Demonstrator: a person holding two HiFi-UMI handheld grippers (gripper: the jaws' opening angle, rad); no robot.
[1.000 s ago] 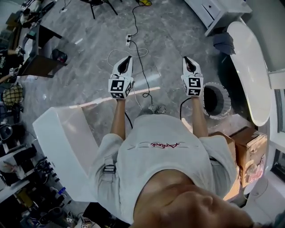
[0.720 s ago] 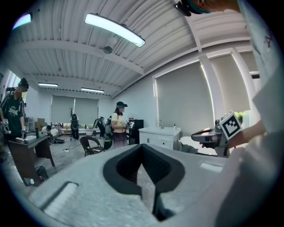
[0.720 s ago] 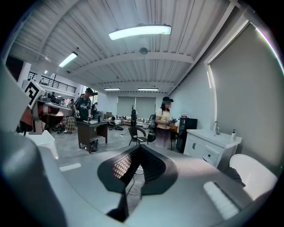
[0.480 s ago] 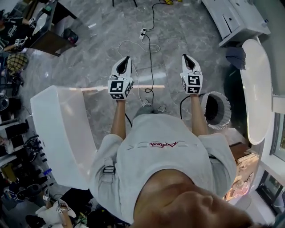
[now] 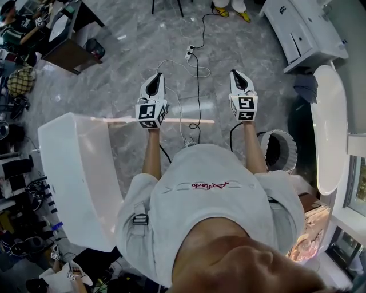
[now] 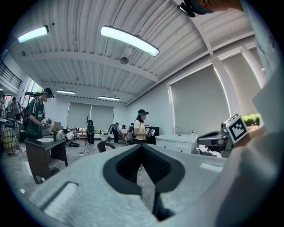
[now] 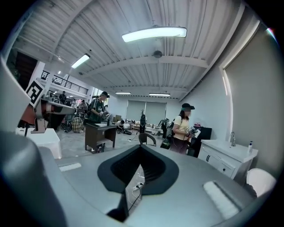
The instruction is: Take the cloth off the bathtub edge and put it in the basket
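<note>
- While their jaws are staying pressed together, empty, the left gripper [image 5: 157, 81] and right gripper [image 5: 238, 79] are pointing forward.
- Beyond them the view is swinging; the cloth [image 5: 305, 87], seemingly untouched, is still draping the bathtub [image 5: 329, 131] edge near the basket [image 5: 278, 150], awaiting pickup.

The whole floor scene slid across the head view, apparently because the head turned rather than because anything on the floor moved. The cloth [image 5: 305, 87] on the bathtub [image 5: 329, 131] edge dropped lower and further right in the picture, and the basket [image 5: 293, 154] sank a little towards the person's right elbow. The power strip [image 5: 188, 55] shifted right. The white cabinet [image 5: 303, 31] came further into view at the top right, and a pair of yellow shoes [image 5: 221, 10] appeared at the top edge. The long white tub [image 5: 74, 183] at the left swung to show more of its length, while the dark table [image 5: 68, 51] moved up towards the corner.
</note>
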